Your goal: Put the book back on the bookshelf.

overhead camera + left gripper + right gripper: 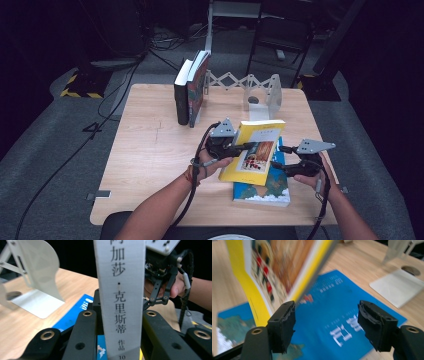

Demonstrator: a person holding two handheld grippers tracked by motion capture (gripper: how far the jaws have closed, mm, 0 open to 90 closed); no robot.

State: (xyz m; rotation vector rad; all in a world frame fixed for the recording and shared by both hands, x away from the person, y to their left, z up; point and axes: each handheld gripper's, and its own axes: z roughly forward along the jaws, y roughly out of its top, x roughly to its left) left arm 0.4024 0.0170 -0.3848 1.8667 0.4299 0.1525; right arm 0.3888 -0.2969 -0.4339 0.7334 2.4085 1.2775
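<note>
Left gripper (239, 147) clamped on the spine of the yellow paperback book (255, 150), tilted up off the blue paperback (272, 187). Right gripper (332, 325) gapes empty beside it. Light but floppy, covers likely slick; I'd grip near the spine.

yellow book (255, 151): paperback with a yellow cover and a colourful illustrated panel on the front; its pale spine (120, 290) carries printed Chinese characters.
state: closed, lifted clear of the tabletop at its left edge, clamped at the spine.
pose: tilted, left side raised, cover facing up and to the right.
place: right-centre of the table, partly over the blue book.
blue book (267, 187): flat on the table, cover up, blue with white lettering (342, 332) and a green-and-white picture along its near end.
</note>
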